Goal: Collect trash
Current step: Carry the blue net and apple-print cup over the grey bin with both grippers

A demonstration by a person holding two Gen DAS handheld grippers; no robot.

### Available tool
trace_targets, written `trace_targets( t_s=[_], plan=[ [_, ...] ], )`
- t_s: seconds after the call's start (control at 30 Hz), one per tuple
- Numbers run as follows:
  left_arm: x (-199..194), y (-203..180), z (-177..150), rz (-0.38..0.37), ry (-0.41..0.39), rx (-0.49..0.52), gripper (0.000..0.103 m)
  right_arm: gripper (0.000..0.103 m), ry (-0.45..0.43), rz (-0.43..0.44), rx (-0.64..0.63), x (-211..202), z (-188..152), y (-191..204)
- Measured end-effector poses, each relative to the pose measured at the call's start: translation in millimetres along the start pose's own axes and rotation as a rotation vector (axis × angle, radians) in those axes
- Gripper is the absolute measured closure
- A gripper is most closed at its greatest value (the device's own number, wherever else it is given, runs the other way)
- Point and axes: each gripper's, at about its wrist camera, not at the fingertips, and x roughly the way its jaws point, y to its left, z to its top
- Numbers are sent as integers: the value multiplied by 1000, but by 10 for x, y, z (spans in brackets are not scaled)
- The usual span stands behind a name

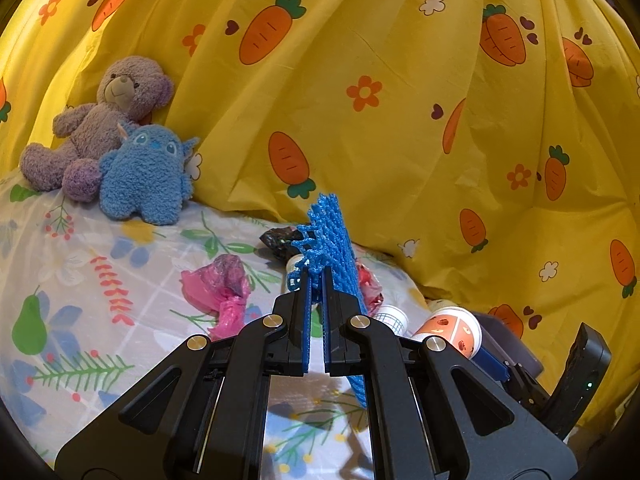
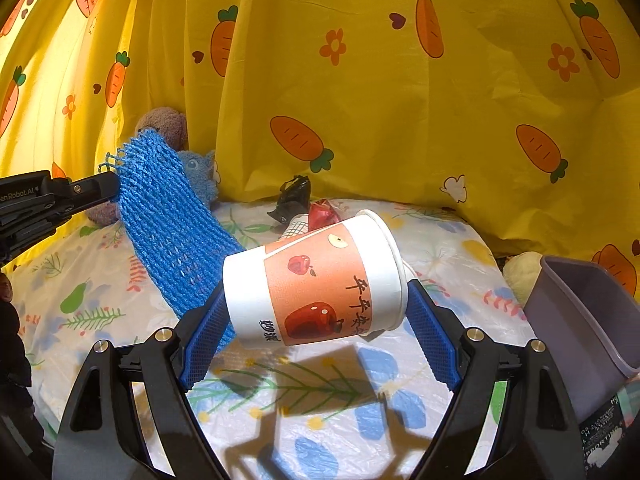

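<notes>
In the left wrist view, the left gripper [image 1: 316,280] is clamped tight on a blue net [image 1: 328,236], held up above the bed [image 1: 80,288]; a pink bag [image 1: 220,292] lies on the sheet near the middle, black scrap [image 1: 278,240] beyond it toward the curtain [image 1: 360,80]. In the right wrist view, the right gripper [image 2: 316,316] stands wide yet grips a paper cup [image 2: 316,284] end to end, lifted off the bed, with a purple bin [image 2: 592,320] at the bed's right edge. Both pieces look mid-carry; next, I judge, each must swing over the bin and release.
</notes>
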Motion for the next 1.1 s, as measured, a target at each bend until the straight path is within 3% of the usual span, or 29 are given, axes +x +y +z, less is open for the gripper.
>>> trace_targets(
  t_s=[0.33,0.67,1.1],
  plan=[
    [208,-451,5,-66,28,55,100,21,-19,-60,36,-168,-6,-360],
    [486,-1075,15,-184,63,134,100,21,-44,-155,87,-360,4,-831],
    [1013,-2177,24,-382,115,243,100,21,-79,-428,201,-659,4,-1861]
  ],
)
